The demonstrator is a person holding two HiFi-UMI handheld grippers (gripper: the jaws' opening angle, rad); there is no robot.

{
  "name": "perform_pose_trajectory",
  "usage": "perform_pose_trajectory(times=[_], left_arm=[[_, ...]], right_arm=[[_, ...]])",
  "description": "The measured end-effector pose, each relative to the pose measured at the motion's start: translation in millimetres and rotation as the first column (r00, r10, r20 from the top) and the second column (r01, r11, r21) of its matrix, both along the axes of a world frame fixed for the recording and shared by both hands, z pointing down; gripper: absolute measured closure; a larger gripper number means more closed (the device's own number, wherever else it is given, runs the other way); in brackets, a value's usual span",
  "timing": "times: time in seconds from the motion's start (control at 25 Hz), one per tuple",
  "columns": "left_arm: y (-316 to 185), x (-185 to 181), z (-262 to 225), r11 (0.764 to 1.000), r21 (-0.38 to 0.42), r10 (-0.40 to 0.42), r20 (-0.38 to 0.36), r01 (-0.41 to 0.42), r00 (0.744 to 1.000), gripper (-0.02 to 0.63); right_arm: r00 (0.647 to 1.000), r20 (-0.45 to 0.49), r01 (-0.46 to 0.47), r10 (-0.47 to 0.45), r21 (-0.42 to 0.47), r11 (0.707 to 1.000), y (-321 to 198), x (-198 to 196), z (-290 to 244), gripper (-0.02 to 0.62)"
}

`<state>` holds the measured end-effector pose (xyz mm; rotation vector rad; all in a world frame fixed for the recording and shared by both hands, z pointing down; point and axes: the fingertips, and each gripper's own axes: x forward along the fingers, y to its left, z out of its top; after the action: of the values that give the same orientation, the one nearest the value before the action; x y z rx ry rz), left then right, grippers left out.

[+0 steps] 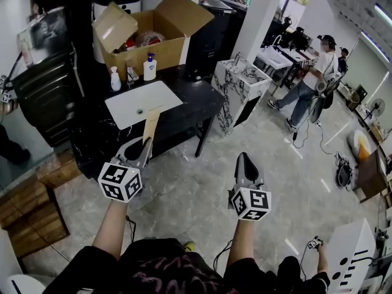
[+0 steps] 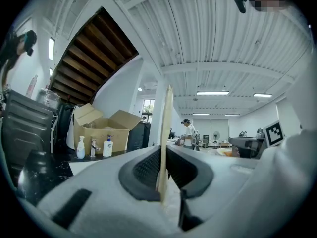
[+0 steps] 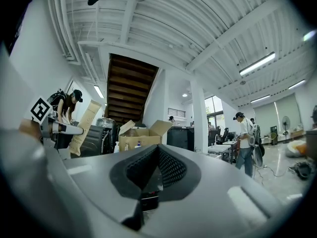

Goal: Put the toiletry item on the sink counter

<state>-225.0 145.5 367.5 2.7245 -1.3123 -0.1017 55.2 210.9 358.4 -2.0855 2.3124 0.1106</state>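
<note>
A flat tan paper packet (image 1: 150,126), the toiletry item, stands upright, and my left gripper (image 1: 146,143) is shut on its lower end. In the left gripper view the packet (image 2: 165,138) shows edge-on between the pads of the left gripper (image 2: 163,175). It hangs just in front of the black sink counter (image 1: 193,100) with its white basin (image 1: 142,101). My right gripper (image 1: 244,158) is shut on nothing, over the floor to the right of the counter. In the right gripper view, the right gripper (image 3: 157,151) has its pads together, and the packet (image 3: 84,127) appears at the left.
A spray bottle (image 1: 115,79), a faucet (image 1: 130,73) and a pump bottle (image 1: 149,67) stand behind the basin. An open cardboard box (image 1: 150,35) sits at the counter's back. A marble cabinet (image 1: 240,90) stands to the right, a person (image 1: 309,81) beyond it. Wooden steps (image 1: 30,213) lie at left.
</note>
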Motion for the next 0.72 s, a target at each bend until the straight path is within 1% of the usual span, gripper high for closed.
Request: perform_pose_trajectory(times=[0.2,0.36,0.52,0.72], left_arm=[[6,-10,4,0.999,0.003,0.034,0.007,-0.034,0.999,0.578],[9,-19,10,0.999,-0.01,0.048,0.002,-0.048,0.999,0.578],[9,-22,13,0.998,-0.013,0.058,0.002,-0.057,0.998,0.578],[1,-17,15,0.998,-0.012,0.066,0.006,-0.066,0.998,0.578]], right_arm=[[1.0,-0.01,-0.015,0.015,-0.001,1.0,9,-17,5,0.586],[1.0,-0.007,-0.028,0.028,-0.005,1.0,17,-26,8,0.586],[0.999,-0.007,-0.042,0.042,-0.012,0.999,17,-29,12,0.586],[0.999,-0.003,-0.052,0.052,-0.014,0.999,11,-25,15,0.586]])
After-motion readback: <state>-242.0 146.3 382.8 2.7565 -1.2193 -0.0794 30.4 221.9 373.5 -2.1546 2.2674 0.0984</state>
